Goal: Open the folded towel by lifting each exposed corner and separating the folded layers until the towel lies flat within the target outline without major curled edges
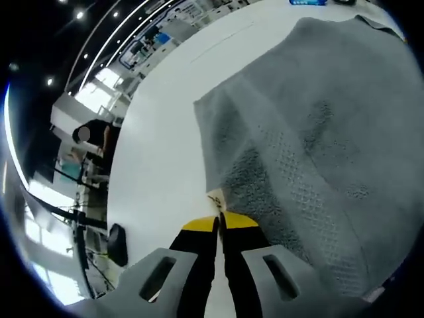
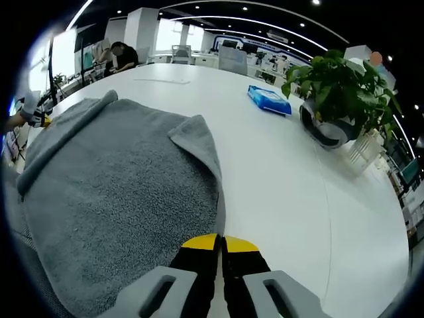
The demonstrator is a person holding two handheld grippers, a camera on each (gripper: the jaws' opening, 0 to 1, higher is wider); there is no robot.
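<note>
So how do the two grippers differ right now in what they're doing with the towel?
The left gripper has its jaws shut on a corner of the grey towel, where a small tag shows; the right gripper is shut on the towel's edge. Beside the left gripper the towel rises in a raised fold; beside the right gripper it lies flatter, one corner folded over. Both have yellow-tipped black jaws, closed, over the white table.

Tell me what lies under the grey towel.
The grey towel rests on a white table, bare around it. A folded-over corner flap lies on top. Whatever is beneath the cloth is covered.
</note>
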